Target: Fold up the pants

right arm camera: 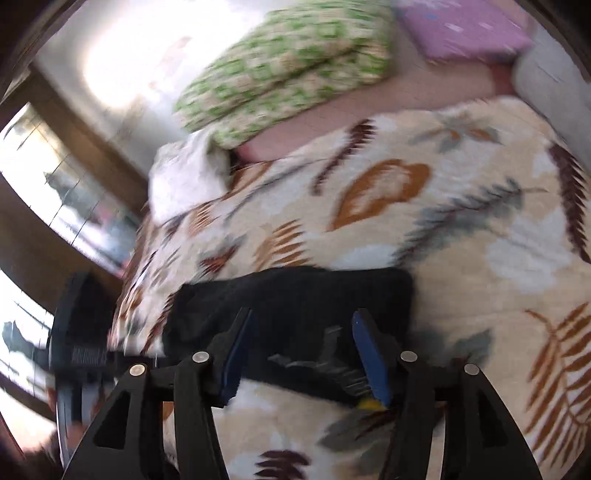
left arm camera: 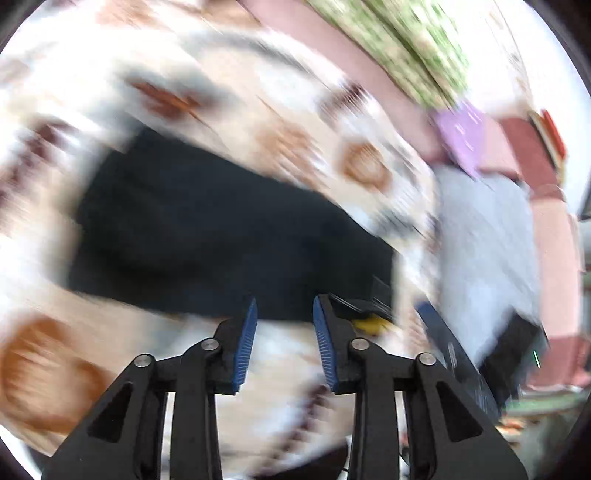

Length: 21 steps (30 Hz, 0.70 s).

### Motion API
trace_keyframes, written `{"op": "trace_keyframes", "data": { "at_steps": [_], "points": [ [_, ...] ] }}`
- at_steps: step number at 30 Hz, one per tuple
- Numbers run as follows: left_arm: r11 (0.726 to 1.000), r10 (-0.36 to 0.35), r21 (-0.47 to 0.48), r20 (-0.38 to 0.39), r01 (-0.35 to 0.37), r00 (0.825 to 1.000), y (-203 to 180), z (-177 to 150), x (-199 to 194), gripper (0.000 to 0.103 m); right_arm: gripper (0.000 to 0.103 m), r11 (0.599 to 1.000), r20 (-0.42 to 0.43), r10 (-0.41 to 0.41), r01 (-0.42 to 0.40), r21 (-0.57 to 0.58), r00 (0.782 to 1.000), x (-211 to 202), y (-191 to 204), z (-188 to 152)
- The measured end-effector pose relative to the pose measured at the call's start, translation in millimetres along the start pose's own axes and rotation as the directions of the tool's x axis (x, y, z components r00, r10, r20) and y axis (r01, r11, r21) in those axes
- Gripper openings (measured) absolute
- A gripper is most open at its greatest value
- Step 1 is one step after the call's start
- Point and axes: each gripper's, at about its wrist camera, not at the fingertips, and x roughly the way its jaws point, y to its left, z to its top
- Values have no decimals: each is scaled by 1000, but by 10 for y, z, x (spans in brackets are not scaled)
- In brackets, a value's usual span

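Note:
The black pants (left arm camera: 221, 229) lie folded into a compact dark rectangle on a leaf-patterned blanket (left arm camera: 288, 125). My left gripper (left arm camera: 284, 314) is open and empty, its blue pads at the pants' near edge. In the right wrist view the pants (right arm camera: 295, 295) lie just beyond my right gripper (right arm camera: 301, 325), which is open and empty over their near edge. The other gripper shows past each one's fingers (left arm camera: 373, 314) (right arm camera: 332, 365). Both views are motion-blurred.
A green patterned pillow (right arm camera: 288, 70) and a purple pillow (right arm camera: 465, 29) lie at the head of the pink-sheeted bed. A white cloth (right arm camera: 184, 177) sits by the blanket's edge. A window with wooden frame (right arm camera: 55, 192) is to the left.

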Motion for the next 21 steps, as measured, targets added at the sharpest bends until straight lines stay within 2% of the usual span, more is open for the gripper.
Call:
{"op": "trace_keyframes", "data": {
  "at_steps": [1,2,5,9,12,15,18,21],
  "points": [
    [998,68,-20,29,-67,997,222,97,-141,38,72,999,-6,0,-1,-43,1000,57,188,-84],
    [996,86,-40,40,-85,995,382,142,-214,38,74,995,-15,-9,7,-103,1000,146,416,-184],
    [989,108,-102,41,-103,993,868,245,-364,38,74,952,-40,-69,54,-300,997,537,1065,-498],
    [988,79,-139,38,-73,996,1173,322,-397,38,73,891,-116,-125,60,-449,985,1183,1679,-788],
    [986,55,-157,25,-51,998,1303,359,-376,38,73,873,-138,-166,80,-481,976,1557,1913,-898],
    [982,18,-189,6,-16,1000,1453,404,-377,38,73,877,-150,-179,88,-473,972,1792,2063,-945],
    [978,-20,-209,0,20,1000,1581,427,-396,38,73,848,-100,-260,177,-499,960,2004,2213,-963],
    [978,-39,-206,-20,34,999,1609,496,-337,38,78,859,-92,-308,235,-455,947,2188,2238,-897]
  ]
}}
